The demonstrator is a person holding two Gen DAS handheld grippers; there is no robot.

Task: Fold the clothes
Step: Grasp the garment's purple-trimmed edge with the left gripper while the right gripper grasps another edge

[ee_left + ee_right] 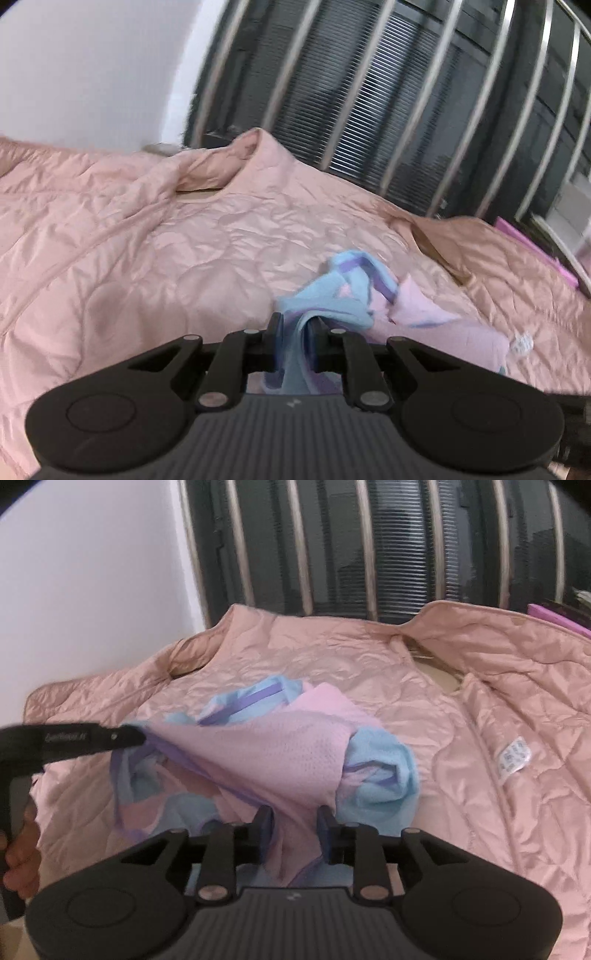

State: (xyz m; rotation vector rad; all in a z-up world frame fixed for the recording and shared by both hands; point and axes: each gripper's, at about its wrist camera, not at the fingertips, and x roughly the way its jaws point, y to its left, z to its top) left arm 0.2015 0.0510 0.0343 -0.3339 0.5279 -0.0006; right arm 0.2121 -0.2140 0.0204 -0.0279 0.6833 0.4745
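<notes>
- Left gripper [295, 325] has its jaws nearly together, pinching a bunched blue edge of the pink-and-blue garment [280, 746].
- Right gripper [293, 821] sits a bit wider, with a fold of the pink mesh fabric caught between its fingers.
- The garment's stretched between both grippers, crumpled over a pink quilted jacket [498, 686] spread flat underneath.
- White care label [514, 757] shows on the jacket lining.

pink quilted jacket [480, 709] spread flat, crumpled pastel garment [280, 746] atop.
</notes>
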